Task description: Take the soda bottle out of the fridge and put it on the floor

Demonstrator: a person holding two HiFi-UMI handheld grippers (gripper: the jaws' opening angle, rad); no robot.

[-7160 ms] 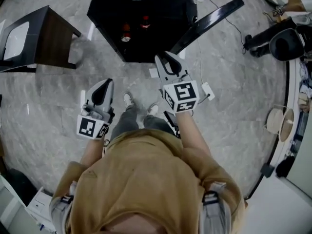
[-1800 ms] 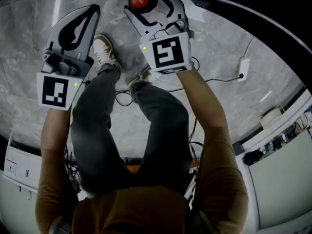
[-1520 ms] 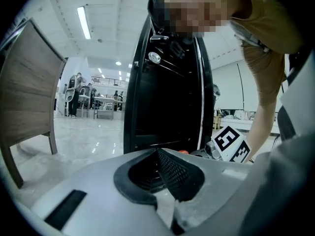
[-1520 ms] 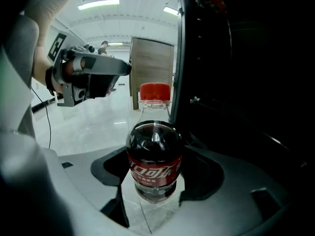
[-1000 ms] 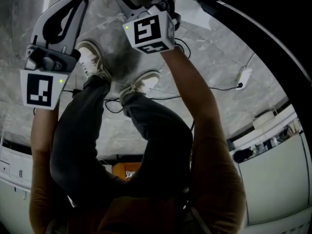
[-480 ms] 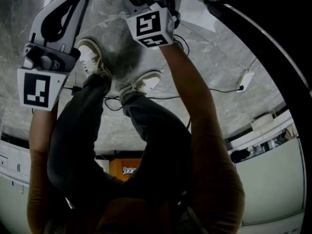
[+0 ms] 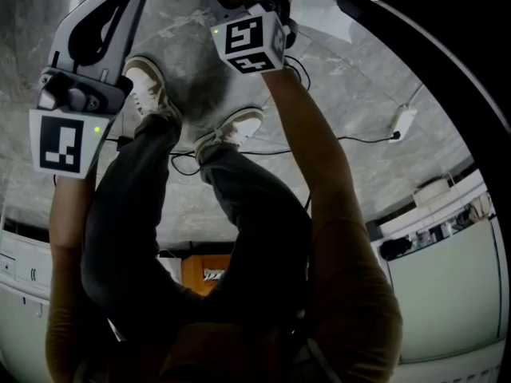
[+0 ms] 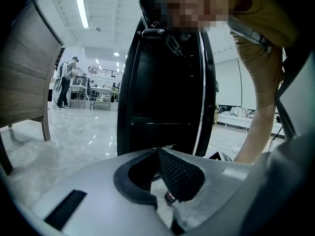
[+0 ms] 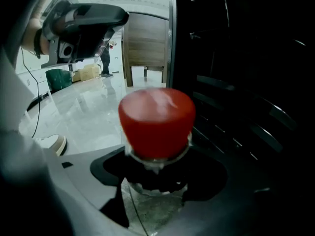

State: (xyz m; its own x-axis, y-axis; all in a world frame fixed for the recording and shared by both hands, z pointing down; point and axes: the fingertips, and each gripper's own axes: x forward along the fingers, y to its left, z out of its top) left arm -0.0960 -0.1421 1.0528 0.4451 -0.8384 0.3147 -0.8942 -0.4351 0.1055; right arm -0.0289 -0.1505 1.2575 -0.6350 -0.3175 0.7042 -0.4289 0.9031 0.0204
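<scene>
Right gripper (image 9: 156, 180): gripped the soda bottle (image 9: 156, 119) by its neck, red cap just above the jaws.
Left gripper (image 8: 166, 181): jaws were pressed together, empty.
Fridge (image 8: 162, 82): stood beyond the left jaws.

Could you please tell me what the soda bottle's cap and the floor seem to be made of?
Cap of the soda bottle: probably plastic, opaque red with a dull sheen, though it is blurred here. Floor: looks like polished marble or marble-look tile, grey with pale veining and glossy light streaks.
</scene>
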